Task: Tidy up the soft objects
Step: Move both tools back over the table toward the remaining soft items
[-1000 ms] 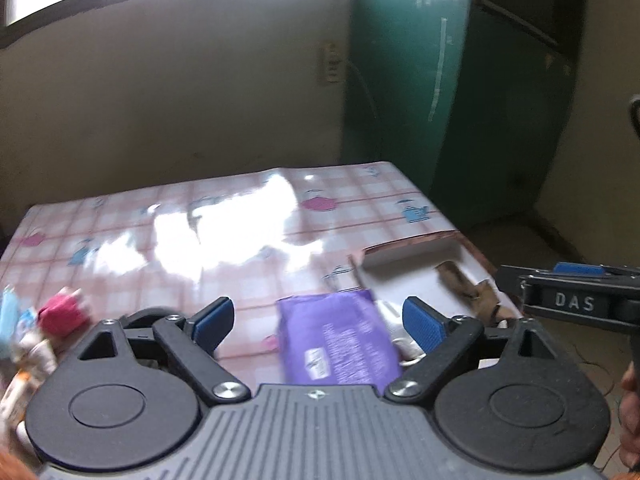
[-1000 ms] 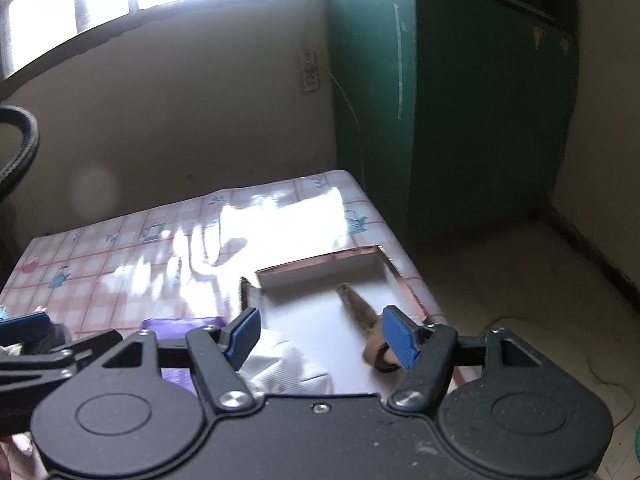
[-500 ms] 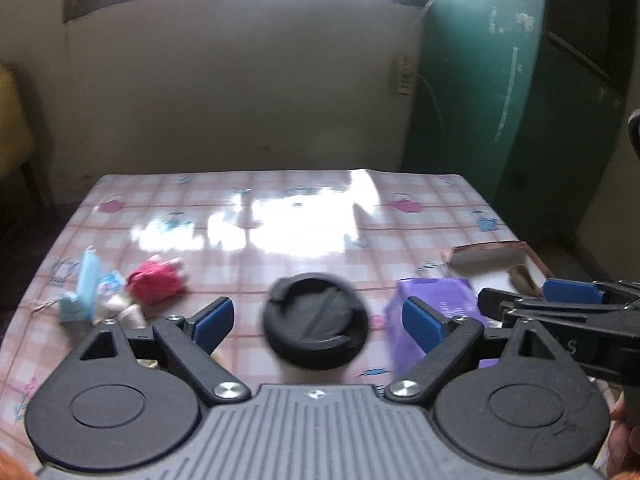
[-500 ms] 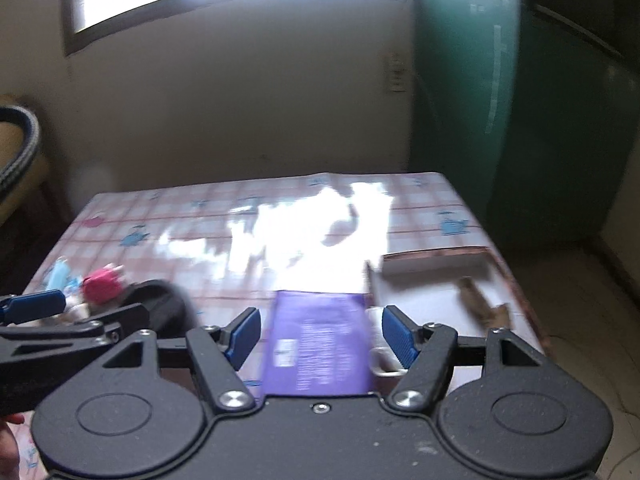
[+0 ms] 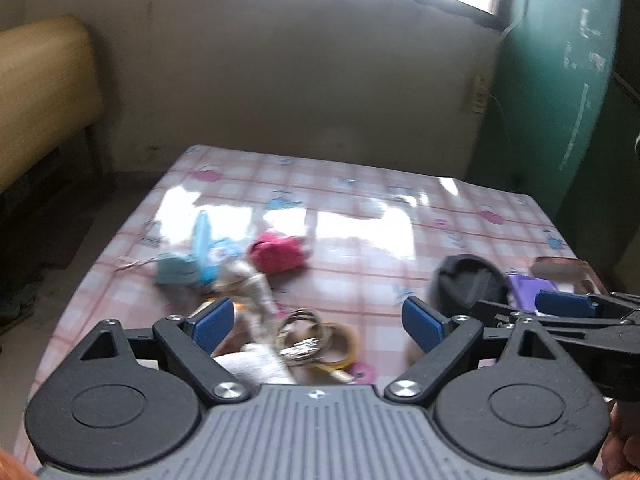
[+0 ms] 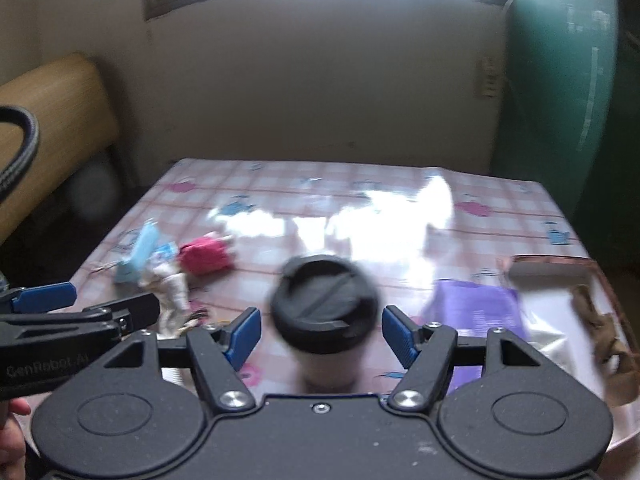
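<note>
Clearly, both our grippers stood released with nothing between their pads. We held the left gripper above the near left part of the table, jaws wide, looking down on a blurred heap: a white cloth just beyond its base, metal rings lying over a yellowish tape roll, and a pale bundle behind them. Farther off lay a pink pouch, and to its left, close by, a blue mask and a teal soft thing. None of these touched the blue pads.

We kept the right gripper beside the left one, also open. A cup with a black lid stood upright on the table in the gap between its fingers, but the pads were clear of it on both sides. To the right of the cup a purple packet lay flat, its far side just beside a tray at the table's right edge. Inside the tray we saw a brown soft item near its right wall and something white near the packet; blur hid what it was. From this view the pink pouch and mask sat well left of the cup, and the left gripper reached in at the left edge. A bit of hand showed beneath it.
</note>
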The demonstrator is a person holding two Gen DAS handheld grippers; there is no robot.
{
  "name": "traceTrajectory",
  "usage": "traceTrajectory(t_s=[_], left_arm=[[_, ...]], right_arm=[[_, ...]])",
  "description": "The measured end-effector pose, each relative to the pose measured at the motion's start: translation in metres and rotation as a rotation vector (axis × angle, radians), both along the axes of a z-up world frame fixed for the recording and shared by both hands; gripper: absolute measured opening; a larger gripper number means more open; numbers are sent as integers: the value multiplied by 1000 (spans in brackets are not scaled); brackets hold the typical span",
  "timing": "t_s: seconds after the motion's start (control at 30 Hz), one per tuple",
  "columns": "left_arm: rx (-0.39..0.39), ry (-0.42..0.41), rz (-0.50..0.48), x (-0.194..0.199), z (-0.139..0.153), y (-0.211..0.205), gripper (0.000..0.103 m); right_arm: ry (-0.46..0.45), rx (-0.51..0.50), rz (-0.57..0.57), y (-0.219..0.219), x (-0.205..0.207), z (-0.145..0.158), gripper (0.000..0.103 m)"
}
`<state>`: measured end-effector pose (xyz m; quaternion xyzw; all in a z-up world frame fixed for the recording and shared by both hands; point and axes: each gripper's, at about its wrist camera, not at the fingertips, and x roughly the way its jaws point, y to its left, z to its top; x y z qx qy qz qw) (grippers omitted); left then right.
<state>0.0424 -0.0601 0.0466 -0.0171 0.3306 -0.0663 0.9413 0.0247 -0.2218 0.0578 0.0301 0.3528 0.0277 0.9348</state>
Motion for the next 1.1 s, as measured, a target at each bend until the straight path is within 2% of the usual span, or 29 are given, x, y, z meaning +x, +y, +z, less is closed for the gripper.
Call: traceTrajectory(t_s=[0.23,0.4,0.63,0.77,0.9,0.97,1.03,1.1], left_arm=[[-18,3,50,-2,-7,43,94],[0,41,96,11,-29,75,94],[17,124,67,51,-71,96,94],[10,153,-7,72,-85,90,94],[12,200,-25,95,-103,89,93],[-17,221,-12,101,-110,94,87],[-22,216,-22,101,-112,97,63],[-25,213,-20,94,-109,100,56]], right_arm=[[2,29,98,44,5,-16,79],[35,44,171,64,3,-32,79],[63,65,230,75,-4,-45,79],[64,82,242,74,-5,-48,79],[74,96,273,75,-4,-53,79],[71,99,293,77,-4,-56,79],[81,89,301,81,-2,-59,79],[92,80,321,87,1,-64,79]])
